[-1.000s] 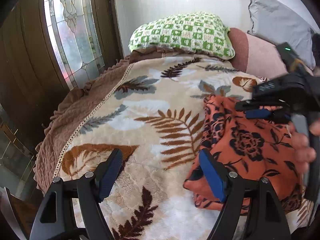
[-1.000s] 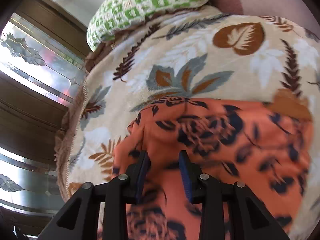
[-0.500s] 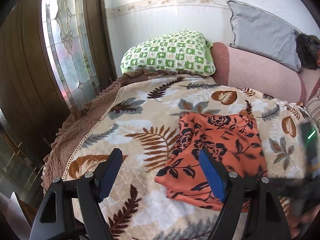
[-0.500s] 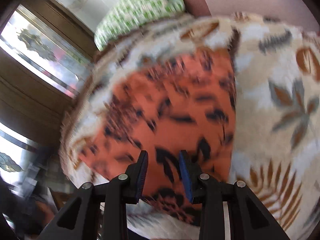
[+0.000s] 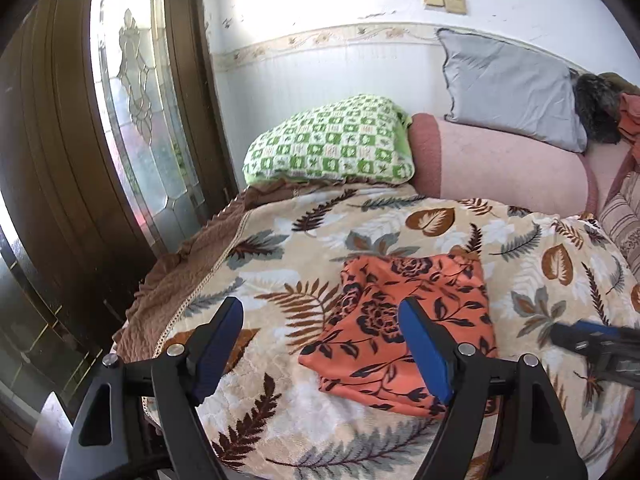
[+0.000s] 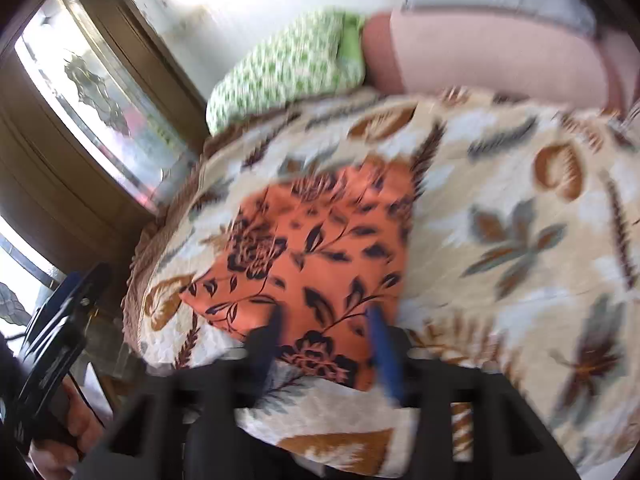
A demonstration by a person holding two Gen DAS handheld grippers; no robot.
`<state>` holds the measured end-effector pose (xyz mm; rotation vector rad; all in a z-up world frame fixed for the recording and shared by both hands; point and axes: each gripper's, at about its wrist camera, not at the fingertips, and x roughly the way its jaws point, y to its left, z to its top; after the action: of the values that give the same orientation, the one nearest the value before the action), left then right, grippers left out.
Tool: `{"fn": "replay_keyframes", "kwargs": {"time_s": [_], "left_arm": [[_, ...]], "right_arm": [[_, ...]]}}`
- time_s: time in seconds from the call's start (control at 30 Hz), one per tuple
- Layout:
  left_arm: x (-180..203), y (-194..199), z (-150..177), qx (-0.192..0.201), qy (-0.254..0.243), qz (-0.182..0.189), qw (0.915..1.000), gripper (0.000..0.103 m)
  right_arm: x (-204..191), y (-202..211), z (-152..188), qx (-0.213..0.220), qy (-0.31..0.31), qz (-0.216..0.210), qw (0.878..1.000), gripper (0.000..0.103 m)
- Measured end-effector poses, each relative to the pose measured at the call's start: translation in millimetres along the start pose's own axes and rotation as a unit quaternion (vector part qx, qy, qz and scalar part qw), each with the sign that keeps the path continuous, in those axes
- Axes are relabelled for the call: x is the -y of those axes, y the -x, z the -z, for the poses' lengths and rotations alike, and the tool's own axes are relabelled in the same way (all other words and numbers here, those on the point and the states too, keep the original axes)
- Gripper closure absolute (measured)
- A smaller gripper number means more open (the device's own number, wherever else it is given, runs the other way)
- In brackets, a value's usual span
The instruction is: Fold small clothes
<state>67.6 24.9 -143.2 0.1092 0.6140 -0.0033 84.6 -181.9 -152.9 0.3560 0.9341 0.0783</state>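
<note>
Lying folded into a compact rectangle, the orange floral garment (image 5: 416,320) rests flat on the leaf-patterned blanket (image 5: 280,420) covering the bed, towards its middle. The left claw (image 5: 322,354) hovers above the near edge, released, jaws spread wide with nothing between them. The right claw (image 6: 326,350), blurred in its own view, has just been opening; its blue pads stand apart over the garment's near edge, gripping nothing, and its tip shows at the right edge of the left view. A hand (image 6: 68,428) grips the left claw's handle at lower left in the right view. Beyond the garment, a green checked pillow (image 5: 332,144) sits at the head of the bed beside a pink bolster (image 5: 504,172), with a grey cushion (image 5: 508,88) against the wall. A glazed wooden door (image 5: 132,100) stands at left.
</note>
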Motion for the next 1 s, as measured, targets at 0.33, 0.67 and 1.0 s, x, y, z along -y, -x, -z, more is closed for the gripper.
{"fn": "replay_keyframes", "kwargs": {"time_s": [0.33,0.67,1.0], "left_arm": [[21.9,44.8,-21.1,0.032,-0.012,0.004,0.9994,0.015],[32.8,83.2,-44.3,0.057,-0.013,0.021,0.9981,0.008],[38.9,100.0,-56.1,0.071,-0.014,0.030,0.9969,0.004]], "right_arm": [[15.4,111.1,24.9,0.117,0.027,0.071,0.990,0.035],[22.0,164.3,40.9,0.174,0.033,0.129,0.976,0.034],[7.7,187.8,40.2,0.218,0.045,0.142,0.965,0.034]]}}
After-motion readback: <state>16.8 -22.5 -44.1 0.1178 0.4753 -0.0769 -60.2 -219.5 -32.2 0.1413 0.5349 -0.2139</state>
